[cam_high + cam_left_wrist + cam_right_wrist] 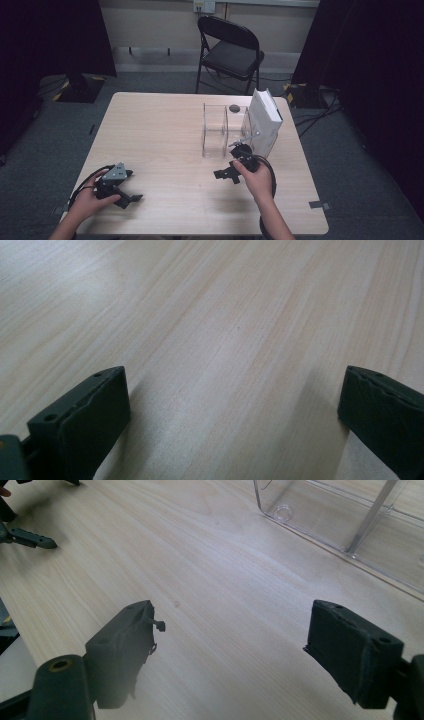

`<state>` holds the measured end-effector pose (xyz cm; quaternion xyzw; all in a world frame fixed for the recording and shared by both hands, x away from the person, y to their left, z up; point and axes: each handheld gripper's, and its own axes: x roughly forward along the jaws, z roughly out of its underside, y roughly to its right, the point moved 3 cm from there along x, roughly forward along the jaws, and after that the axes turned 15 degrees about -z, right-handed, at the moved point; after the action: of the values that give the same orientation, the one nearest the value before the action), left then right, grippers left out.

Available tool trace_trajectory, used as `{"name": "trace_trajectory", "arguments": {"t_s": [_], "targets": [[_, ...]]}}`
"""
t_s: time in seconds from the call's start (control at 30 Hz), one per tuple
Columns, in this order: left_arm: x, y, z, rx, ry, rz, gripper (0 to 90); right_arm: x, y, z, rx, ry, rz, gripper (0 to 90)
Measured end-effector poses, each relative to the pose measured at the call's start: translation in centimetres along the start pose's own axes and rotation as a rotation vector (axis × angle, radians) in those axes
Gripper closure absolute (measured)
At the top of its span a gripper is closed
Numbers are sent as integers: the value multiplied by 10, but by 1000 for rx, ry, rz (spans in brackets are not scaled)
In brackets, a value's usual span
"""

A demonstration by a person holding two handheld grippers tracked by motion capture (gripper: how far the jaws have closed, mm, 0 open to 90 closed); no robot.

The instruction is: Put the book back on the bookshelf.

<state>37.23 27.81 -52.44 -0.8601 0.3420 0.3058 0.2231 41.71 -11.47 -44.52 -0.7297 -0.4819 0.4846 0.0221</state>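
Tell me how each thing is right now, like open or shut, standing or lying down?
Left gripper: open, nothing between its jaws, low over the table.
Right gripper: open, holding nothing, near the clear rack.
Clear rack: upright, its near slots empty.
White book: standing, leaning at the rack's right end.
Folding chair: unfolded, nobody on it.

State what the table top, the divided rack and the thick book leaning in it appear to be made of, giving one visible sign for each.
Table top: pale wood or wood-look laminate, matt; grain lines run along it.
Rack: clear hard plastic, probably acrylic, glossy; the table shows through its walls.
Book: paper with a white, smooth-looking cover; page edges show.
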Motion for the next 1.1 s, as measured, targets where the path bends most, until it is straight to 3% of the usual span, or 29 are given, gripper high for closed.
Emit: {"name": "trace_trajectory", "arguments": {"t_s": [0.03,0.33,0.43,1.1], "targets": [[0,0,0,0,1,2,0,0,-1,1,21,-5,3,178],[0,0,0,-2,3,2,0,11,0,4,0,11,-15,181],[0,0,0,-2,4,2,0,15,-2,5,18,-4,-17,182],[0,0,0,-3,4,2,0,40,-3,13,-19,-11,-32,186]]}}
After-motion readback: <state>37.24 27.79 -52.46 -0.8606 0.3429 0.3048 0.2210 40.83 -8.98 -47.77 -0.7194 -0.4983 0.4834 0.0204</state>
